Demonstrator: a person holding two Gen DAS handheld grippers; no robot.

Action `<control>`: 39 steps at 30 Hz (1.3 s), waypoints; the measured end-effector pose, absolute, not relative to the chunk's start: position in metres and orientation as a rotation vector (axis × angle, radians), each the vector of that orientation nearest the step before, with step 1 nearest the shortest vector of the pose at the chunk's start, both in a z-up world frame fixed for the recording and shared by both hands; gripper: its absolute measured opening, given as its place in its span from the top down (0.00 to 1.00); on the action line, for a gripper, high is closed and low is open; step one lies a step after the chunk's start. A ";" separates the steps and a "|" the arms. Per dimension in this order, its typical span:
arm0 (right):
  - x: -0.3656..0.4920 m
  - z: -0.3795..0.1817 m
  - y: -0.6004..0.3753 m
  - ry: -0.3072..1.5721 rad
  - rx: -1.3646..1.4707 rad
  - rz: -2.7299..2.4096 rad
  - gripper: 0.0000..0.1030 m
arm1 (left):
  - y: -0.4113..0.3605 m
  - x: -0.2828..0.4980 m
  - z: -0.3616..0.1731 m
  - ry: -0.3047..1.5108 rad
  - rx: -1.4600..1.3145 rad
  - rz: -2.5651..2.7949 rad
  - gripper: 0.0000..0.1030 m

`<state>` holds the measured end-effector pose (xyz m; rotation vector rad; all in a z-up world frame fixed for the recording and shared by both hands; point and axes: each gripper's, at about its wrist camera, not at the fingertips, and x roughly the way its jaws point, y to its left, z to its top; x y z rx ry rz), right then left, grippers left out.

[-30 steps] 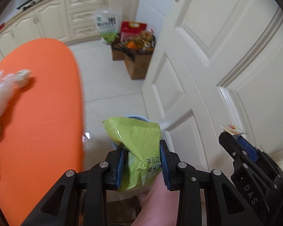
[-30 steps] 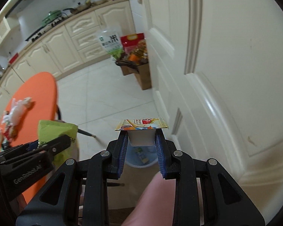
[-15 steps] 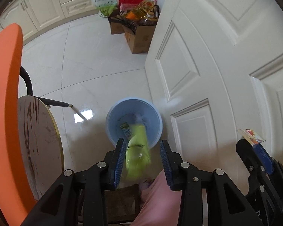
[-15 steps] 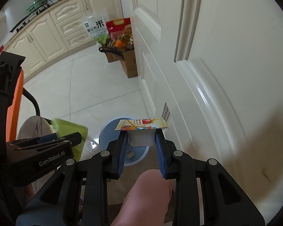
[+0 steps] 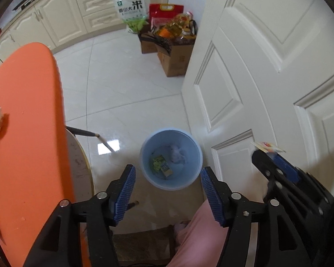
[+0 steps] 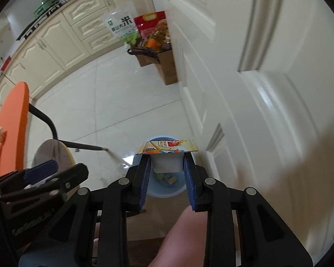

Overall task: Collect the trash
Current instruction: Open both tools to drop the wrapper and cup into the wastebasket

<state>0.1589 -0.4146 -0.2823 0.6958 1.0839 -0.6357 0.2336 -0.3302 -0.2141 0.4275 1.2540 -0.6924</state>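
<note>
Left gripper (image 5: 168, 185): jaws opening, nothing between them, blue bin (image 5: 144, 166) straight below the gap. Green packet (image 5: 160, 164) lies flat on the bin floor, long axis slanted, next to crumpled white paper (image 5: 178, 153). Right gripper (image 6: 167, 166): jaws clamped on a small white cup (image 6: 167, 162), upright, printed foil lid on top jutting past both pads, above the bin.

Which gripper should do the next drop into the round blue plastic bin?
Right. The right gripper holds the small white plastic cup above the round blue plastic bin; the left gripper's jaws are opening with nothing between them.
</note>
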 end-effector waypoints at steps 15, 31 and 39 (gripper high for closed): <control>0.161 -0.274 -0.414 1.047 0.722 -0.615 0.59 | -0.294 0.216 -0.193 1.237 0.404 -0.693 0.41; 0.148 -0.210 -0.354 0.993 0.606 -0.672 0.46 | -0.215 0.189 -0.128 1.163 0.329 -0.720 0.41; 0.147 -0.157 -0.292 0.879 0.485 -0.669 0.22 | -0.136 0.160 -0.096 1.064 0.248 -0.647 0.40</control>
